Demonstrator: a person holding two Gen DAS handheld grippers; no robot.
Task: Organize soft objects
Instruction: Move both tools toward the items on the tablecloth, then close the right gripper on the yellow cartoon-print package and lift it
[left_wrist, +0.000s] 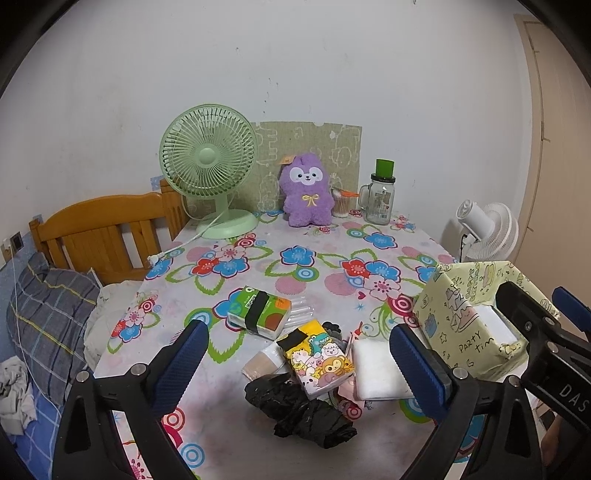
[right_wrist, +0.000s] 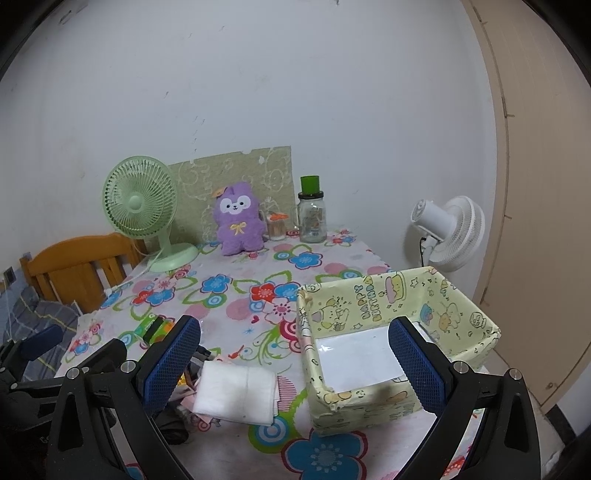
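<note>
Clutter of soft things sits just left of the yellow paper-covered box (right_wrist: 369, 295) on the flowered tablecloth (left_wrist: 314, 258). Both my grippers hover above it with jaws wide apart and nothing between them: left gripper (left_wrist: 295, 362) over the pile, right gripper (right_wrist: 295, 362) straddling the gap between pile and box. Nearest the box lies a white folded pad (right_wrist: 236, 395); I judge it light and limp, likely to sag, so best pinched across a folded edge. Left of it, away from the box, the cartoon tissue pack (left_wrist: 317, 358) looks squashy with slick film, so I would grip across its short width. Farther from the box, the green tissue pack (left_wrist: 258, 310) handles the same. The black crumpled bag (left_wrist: 303, 410) looks flimsy, so I would take a bunched ridge. Inside the box a white sheet (right_wrist: 354, 354) lies flat.
</note>
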